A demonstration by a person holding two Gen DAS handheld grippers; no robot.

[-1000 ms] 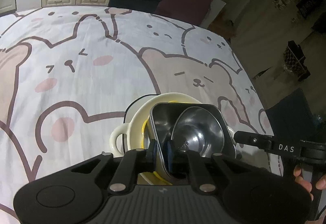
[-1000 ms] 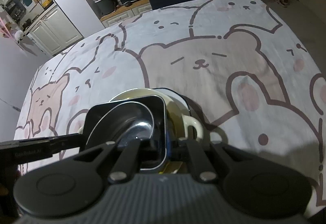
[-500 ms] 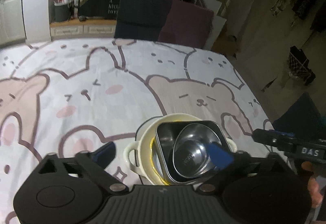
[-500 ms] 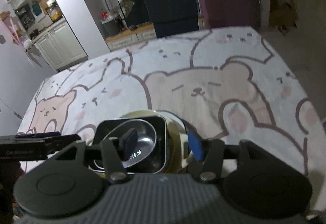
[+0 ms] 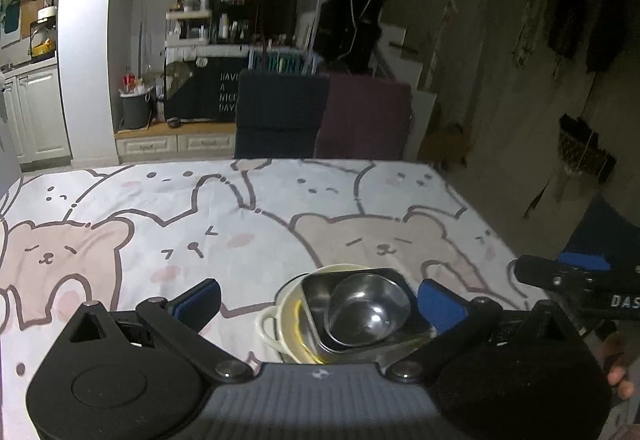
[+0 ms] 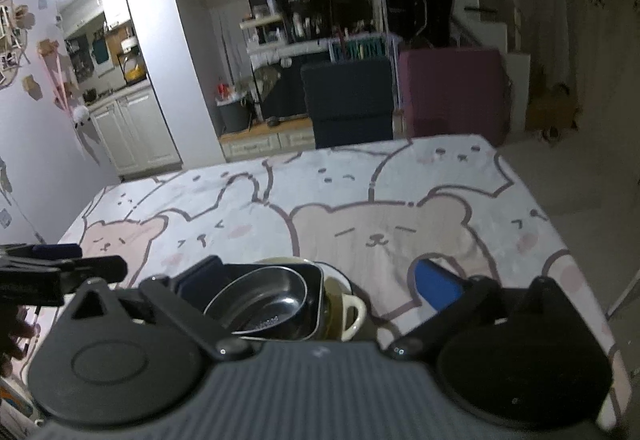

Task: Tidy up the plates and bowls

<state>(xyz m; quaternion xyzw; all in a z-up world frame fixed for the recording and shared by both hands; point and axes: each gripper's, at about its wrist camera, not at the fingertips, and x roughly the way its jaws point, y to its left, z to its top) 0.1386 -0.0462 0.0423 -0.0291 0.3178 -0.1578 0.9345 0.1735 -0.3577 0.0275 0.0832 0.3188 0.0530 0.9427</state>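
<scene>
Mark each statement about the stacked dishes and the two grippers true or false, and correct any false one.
1. The round steel bowl sits inside the square steel dish. True.
2. The square steel dish rests in the cream handled bowl. True.
3. The left gripper is clamped on the dish rim. False: its jaws stand wide apart, pads clear of the stack.
4. The right gripper holds the round steel bowl. False: its jaws are opening and grip nothing.
5. The stack stands on the cartoon bear tablecloth. True.
</scene>
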